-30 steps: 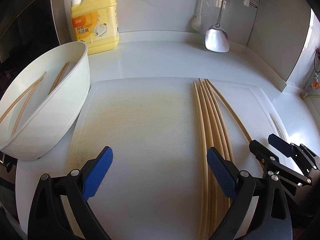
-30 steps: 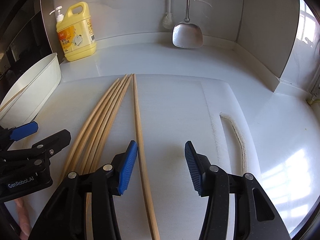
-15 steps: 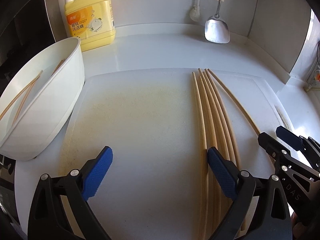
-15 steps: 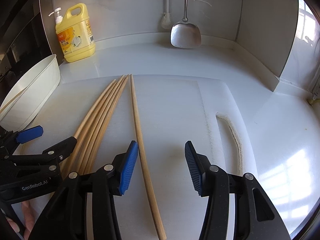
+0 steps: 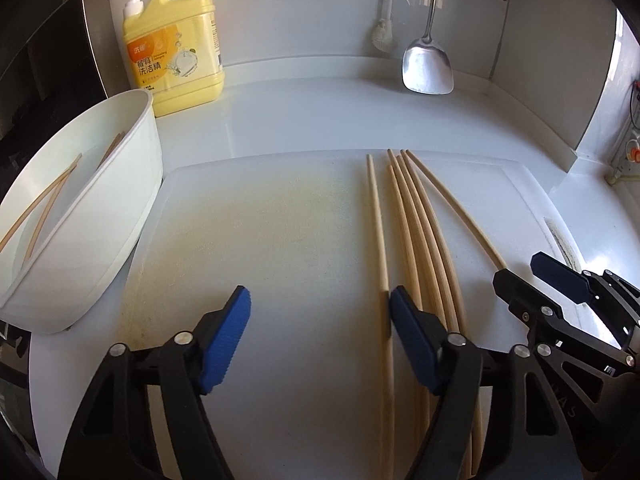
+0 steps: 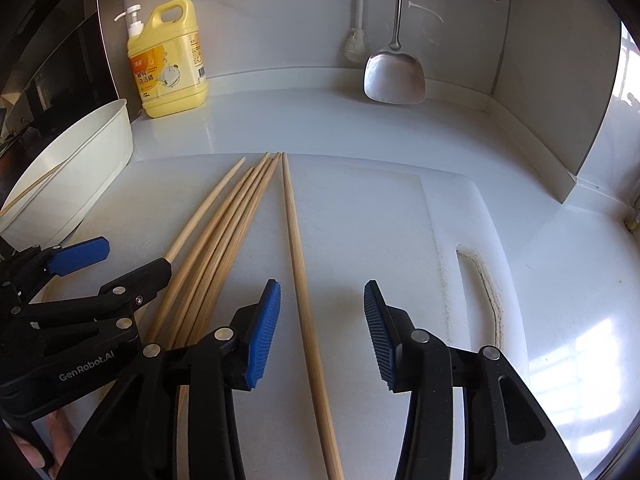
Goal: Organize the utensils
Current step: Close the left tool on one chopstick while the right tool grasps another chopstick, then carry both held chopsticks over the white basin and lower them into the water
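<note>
Several long bamboo chopsticks (image 5: pixel 416 240) lie lengthwise on a white cutting board (image 5: pixel 260 240); they also show in the right wrist view (image 6: pixel 224 236). The leftmost chopstick (image 5: pixel 378 232) lies apart from the bundle, just inside my left gripper's right finger. My left gripper (image 5: pixel 320 312) is open and empty over the board. My right gripper (image 6: pixel 322 304) is open, with the rightmost single chopstick (image 6: pixel 300 264) lying between its fingers. A white bowl (image 5: pixel 132 184) at the left holds a few more chopsticks (image 5: pixel 44 204).
A yellow dish soap bottle (image 5: pixel 176 44) stands at the back left. A metal spatula (image 5: pixel 428 68) and a white brush (image 5: pixel 384 36) hang against the back wall. The board has a handle slot (image 6: pixel 484 280) at its right side. A wall corner rises at the right.
The leftmost chopstick has separated from the bundle and now lies a little to its left. Both grippers have drawn back slightly and stay open.
</note>
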